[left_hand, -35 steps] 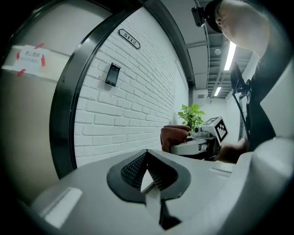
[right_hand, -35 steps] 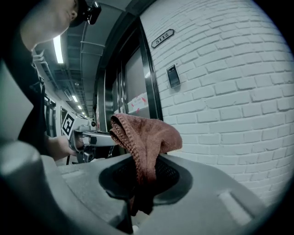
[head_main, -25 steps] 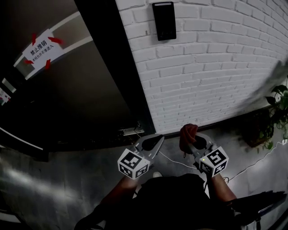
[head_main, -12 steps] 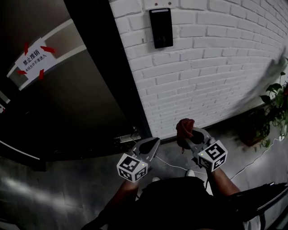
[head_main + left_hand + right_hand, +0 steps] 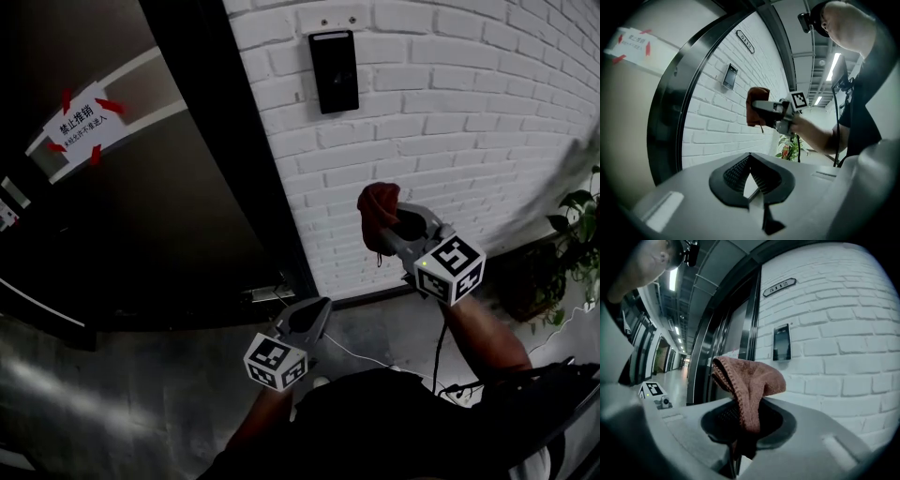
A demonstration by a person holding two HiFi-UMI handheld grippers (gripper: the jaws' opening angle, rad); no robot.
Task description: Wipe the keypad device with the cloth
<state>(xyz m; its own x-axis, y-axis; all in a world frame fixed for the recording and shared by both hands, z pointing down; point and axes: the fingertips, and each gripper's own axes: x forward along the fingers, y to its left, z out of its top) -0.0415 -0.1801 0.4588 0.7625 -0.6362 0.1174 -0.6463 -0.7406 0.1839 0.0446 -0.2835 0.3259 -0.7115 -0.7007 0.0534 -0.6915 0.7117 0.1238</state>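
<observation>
Approach step: the cloth (image 5: 377, 208) is clamped in the right claw (image 5: 389, 225) (left claw (image 5: 314, 314) closed, empty); the keypad device (image 5: 334, 71) must be reached next.

Head view downward, claw views share keypad (image 5: 782, 342)

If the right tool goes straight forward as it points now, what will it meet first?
Probably the white brick wall just below the keypad device, its cloth touching first; depth is unclear.
</observation>
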